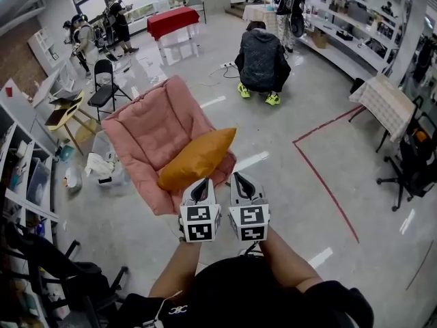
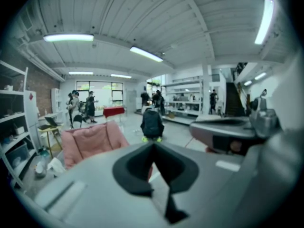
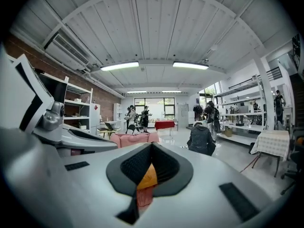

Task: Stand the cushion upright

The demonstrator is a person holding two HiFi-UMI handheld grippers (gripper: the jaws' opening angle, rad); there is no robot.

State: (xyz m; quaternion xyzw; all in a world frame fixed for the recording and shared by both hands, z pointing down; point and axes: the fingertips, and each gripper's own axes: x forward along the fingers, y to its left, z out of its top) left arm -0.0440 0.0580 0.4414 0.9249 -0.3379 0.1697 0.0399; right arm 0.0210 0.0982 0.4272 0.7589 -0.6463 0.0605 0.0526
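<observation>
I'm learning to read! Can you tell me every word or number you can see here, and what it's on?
No text here can be read.
Marker cubes: only black-and-white square patterns, no letters.
White logo on the person's dark top: too small to read.
Red sign on the white cabinet: too blurred to read.

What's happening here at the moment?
A person holds two grippers side by side, pointed toward a pink floor chair on the floor. An orange cushion lies flat and slanted across the chair's seat, not yet stood upright. The left gripper and the right gripper both have their jaws together and hold nothing. Other people are busy farther back in the room.
</observation>
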